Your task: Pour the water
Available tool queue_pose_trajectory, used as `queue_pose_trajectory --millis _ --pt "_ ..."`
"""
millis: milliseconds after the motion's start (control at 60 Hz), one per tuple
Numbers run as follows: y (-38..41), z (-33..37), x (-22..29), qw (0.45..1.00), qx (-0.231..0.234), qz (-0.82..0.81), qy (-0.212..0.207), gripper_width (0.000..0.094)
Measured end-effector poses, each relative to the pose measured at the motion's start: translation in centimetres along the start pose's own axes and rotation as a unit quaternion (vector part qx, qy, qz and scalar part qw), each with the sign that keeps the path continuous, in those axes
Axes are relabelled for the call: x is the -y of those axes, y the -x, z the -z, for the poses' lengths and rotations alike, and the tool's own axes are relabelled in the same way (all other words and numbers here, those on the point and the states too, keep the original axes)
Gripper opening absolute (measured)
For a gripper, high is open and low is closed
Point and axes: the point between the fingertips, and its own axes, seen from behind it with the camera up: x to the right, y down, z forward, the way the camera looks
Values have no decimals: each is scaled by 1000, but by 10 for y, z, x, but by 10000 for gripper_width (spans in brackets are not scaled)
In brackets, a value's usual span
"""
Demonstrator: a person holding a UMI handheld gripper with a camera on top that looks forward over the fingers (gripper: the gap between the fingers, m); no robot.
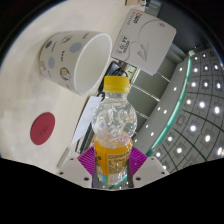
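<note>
Holding one bottle [113, 128] of orange liquid, your gripper [112, 160] has both fingers pinching its lower body. Expect ribbed plastic, light, slightly squashy and slippery; grip at the waist. One dotted cup [72, 57] sits beyond the bottle, its mouth tilted toward it.

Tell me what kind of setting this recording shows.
Probably an indoor tabletop: a white table holds a patterned cup and a red coaster, with a white box beyond. The gripper is shut on a bottle.
</note>
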Motion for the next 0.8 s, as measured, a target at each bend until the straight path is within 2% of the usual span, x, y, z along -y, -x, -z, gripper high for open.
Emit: queue_pose_trajectory --millis 233,467,600,800 --pt "-5 2 6 1000 9 -14 -10 406" --pt "-13 17 -9 969 63 -236 -20 410" --pt "-15 25 -12 901 104 -419 -40 410" --pt "12 17 5 744 173 -641 -74 411"
